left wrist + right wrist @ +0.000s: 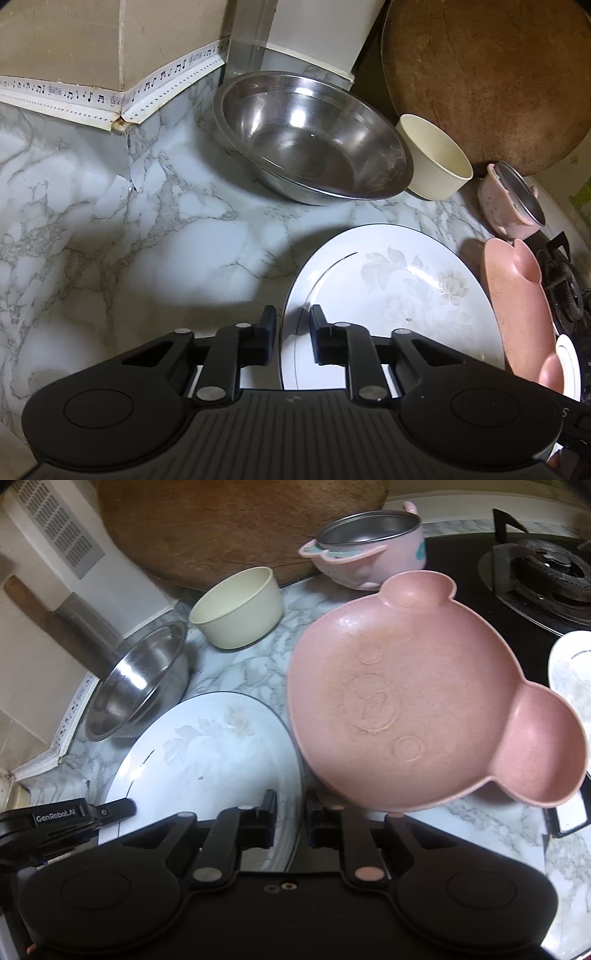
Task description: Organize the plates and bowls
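My left gripper (293, 325) is shut on the near rim of a large white floral plate (399, 291), which lies low over the marble counter. In the right wrist view the same plate (207, 749) sits at lower left with the left gripper's fingers (114, 808) on its edge. My right gripper (291, 812) is shut on the rim of a pink bear-shaped plate (413, 709) and holds it tilted above the counter. The pink plate (517, 302) shows at the right edge of the left wrist view.
A steel bowl (310, 136), a cream bowl (436, 158) and a pink steel-lined bowl (513, 199) stand at the back. A round wooden board (487, 74) leans behind them. A gas stove (543, 576) and a small white plate (572, 675) are at the right.
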`<state>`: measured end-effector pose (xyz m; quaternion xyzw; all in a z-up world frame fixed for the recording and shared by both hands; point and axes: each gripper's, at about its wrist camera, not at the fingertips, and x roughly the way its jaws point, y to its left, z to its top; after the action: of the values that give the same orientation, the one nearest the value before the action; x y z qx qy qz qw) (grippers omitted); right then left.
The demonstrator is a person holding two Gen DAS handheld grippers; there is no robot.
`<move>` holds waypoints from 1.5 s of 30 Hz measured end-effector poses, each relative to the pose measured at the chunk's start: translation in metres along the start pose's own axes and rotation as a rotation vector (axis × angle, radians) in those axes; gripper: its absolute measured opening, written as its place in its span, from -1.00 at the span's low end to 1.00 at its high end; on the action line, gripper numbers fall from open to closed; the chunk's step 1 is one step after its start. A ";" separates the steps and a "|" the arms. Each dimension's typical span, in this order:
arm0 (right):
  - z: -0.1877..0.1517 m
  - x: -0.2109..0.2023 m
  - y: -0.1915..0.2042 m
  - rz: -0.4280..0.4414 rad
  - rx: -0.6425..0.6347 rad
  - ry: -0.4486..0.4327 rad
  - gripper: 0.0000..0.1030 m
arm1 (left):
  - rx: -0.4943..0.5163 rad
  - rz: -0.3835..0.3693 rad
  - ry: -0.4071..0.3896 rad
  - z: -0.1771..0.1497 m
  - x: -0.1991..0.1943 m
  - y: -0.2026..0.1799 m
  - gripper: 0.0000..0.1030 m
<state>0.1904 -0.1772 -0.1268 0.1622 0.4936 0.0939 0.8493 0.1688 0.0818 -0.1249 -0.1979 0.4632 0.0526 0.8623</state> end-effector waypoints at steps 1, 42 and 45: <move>0.000 0.000 0.000 -0.004 -0.008 -0.002 -0.71 | 0.000 -0.001 -0.003 -0.001 -0.001 0.000 -0.71; -0.052 0.052 0.182 0.277 -0.414 0.133 -0.77 | -0.333 0.279 -0.163 -0.049 -0.125 0.190 -0.73; -0.059 0.057 0.193 0.297 -0.440 0.144 -0.77 | -0.350 0.298 -0.170 -0.054 -0.130 0.201 -0.73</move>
<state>0.1673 0.0312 -0.1292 0.0373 0.4913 0.3335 0.8037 -0.0021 0.2569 -0.1034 -0.2685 0.3970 0.2752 0.8334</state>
